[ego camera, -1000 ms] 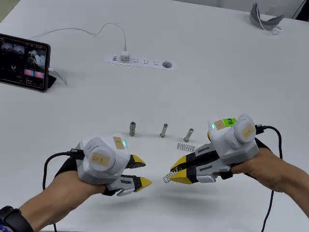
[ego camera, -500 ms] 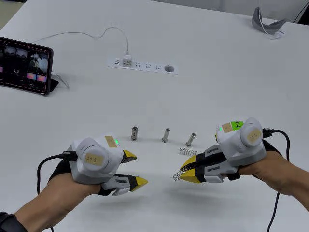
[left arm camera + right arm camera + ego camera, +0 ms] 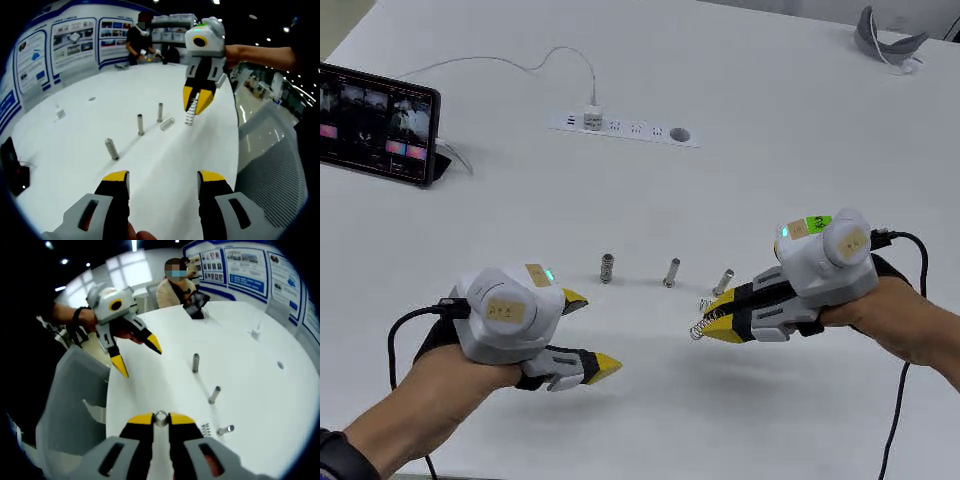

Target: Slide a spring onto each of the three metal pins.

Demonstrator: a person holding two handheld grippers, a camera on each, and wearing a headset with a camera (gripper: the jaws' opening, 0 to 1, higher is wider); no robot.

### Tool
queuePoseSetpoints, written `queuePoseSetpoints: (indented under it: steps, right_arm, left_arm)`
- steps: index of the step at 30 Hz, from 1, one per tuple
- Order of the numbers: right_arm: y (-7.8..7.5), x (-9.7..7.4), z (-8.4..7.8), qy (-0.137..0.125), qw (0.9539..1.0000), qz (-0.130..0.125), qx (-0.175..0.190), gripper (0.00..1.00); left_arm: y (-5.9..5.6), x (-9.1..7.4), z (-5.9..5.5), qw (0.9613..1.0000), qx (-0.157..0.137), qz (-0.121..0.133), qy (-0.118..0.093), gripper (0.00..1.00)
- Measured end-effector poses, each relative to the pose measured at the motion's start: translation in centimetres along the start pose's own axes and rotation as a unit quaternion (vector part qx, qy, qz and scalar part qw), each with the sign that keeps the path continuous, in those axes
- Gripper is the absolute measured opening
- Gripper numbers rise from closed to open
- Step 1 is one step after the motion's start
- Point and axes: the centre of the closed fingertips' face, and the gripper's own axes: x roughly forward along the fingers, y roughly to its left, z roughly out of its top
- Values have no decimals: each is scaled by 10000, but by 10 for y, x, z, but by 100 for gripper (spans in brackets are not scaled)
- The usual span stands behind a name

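Left pin (image 3: 608,258) wore a fitted spring (image 3: 607,270); middle pin (image 3: 671,272) and right pin (image 3: 724,282) stood bare. A loose spring (image 3: 167,123) lay beside the latter; a third spring (image 3: 698,327) sat clamped in the right tongs (image 3: 717,322).

Each hand carries a gripper of the same make: a rounded white housing, black jaw arms and yellow wedge tips. The left gripper (image 3: 590,332) bears two tan square stickers (image 3: 506,311) and a small green light (image 3: 550,275). The right gripper (image 3: 718,318) has tan stickers too, plus a bright green label (image 3: 818,224) beside a lit green dot. The left cable (image 3: 406,322), black, loops from the back of its housing — the right cable (image 3: 912,290), black as well, trails from the other. Grey moulded plates with slot-shaped cut-outs back the jaws in both gripper views. A dark wristband (image 3: 340,452) circles the left wrist, and black strapping (image 3: 442,345) shows under the hands.
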Motion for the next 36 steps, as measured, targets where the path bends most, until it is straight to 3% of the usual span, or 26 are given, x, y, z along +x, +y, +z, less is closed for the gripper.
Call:
queuePoseSetpoints:
  steps: [11, 21, 36]
  right_arm:
    - [-25, 1, 12, 45, 9998, -166, -119, 12]
    - [-48, 7, 19, 290, 9987, -220, -369, 12]
    - [-78, 8, 28, 600, 9962, -418, -465, 12]
  left_arm:
    - [14, -13, -9, 9996, -142, 229, 13, 63]
    - [24, -22, -17, 9987, -291, 408, 44, 70]
    - [35, -33, -22, 9970, -580, 511, -99, 74]
